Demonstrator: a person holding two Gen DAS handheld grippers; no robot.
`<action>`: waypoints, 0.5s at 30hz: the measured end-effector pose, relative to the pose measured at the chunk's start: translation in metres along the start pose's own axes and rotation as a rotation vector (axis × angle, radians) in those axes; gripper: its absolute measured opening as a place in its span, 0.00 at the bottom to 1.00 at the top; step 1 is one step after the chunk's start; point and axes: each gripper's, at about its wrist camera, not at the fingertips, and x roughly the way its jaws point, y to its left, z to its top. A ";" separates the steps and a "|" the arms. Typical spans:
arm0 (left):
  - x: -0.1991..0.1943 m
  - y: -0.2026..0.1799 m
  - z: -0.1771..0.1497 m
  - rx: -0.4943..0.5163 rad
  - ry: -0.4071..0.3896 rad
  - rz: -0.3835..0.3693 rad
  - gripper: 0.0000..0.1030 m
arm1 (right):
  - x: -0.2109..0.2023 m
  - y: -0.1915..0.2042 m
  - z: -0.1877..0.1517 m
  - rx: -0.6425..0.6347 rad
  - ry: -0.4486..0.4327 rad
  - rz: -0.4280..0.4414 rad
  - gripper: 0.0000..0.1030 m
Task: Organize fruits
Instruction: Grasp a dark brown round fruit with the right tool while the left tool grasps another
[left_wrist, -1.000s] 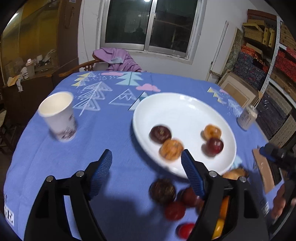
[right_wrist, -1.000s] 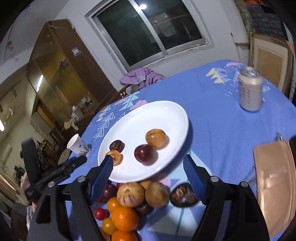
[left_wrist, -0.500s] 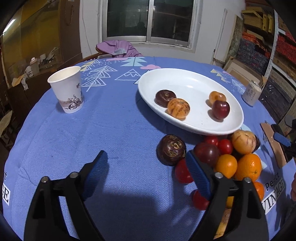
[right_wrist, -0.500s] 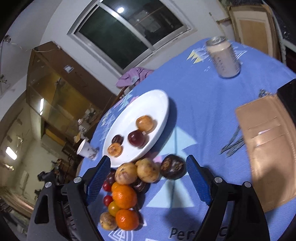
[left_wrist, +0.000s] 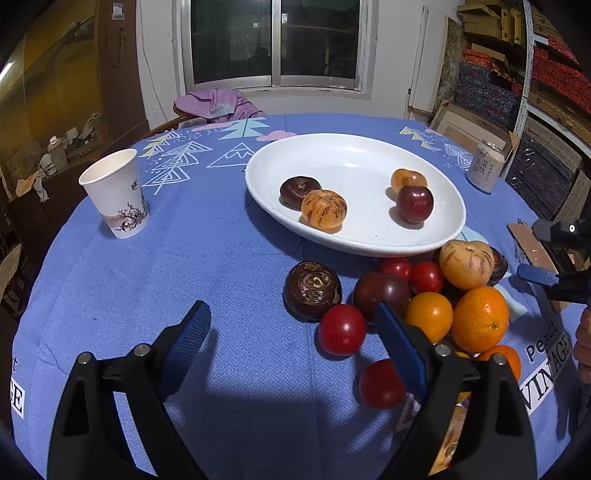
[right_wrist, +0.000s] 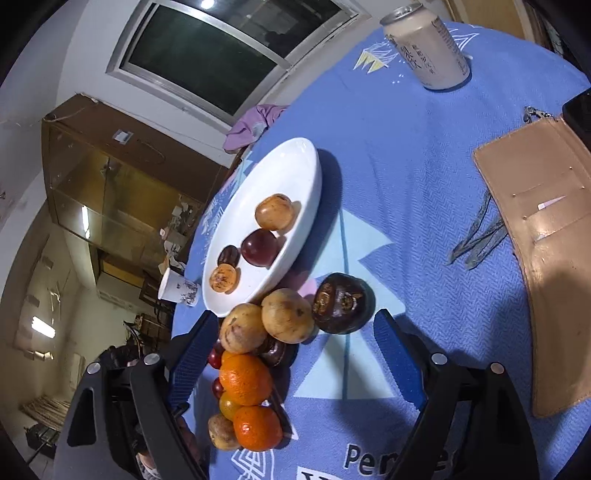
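With both the left gripper (left_wrist: 291, 328) and right gripper (right_wrist: 295, 328) spread wide and empty, the loose fruit pile (left_wrist: 428, 295) sits against the white plate's (left_wrist: 354, 243) near rim, so close gently around one outer fruit.

Sharp, evenly lit indoor frames; fisheye-bent edges, dark corners, soft shadows.

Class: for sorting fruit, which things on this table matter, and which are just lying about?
Belongs to the job:
- white oval plate holding four fruits
- mixed loose fruit pile on the cloth

Just lying about:
- white paper cup
- pale drink can
- tan leather wallet
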 end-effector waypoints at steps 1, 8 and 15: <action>0.000 0.001 0.000 -0.004 -0.002 0.003 0.86 | 0.001 0.000 0.000 -0.007 0.000 -0.007 0.82; 0.006 0.013 0.004 -0.040 -0.002 0.050 0.86 | 0.015 0.004 -0.001 -0.059 0.022 -0.079 0.74; 0.009 0.018 0.007 -0.058 -0.003 0.077 0.86 | 0.021 0.035 0.001 -0.316 -0.053 -0.342 0.58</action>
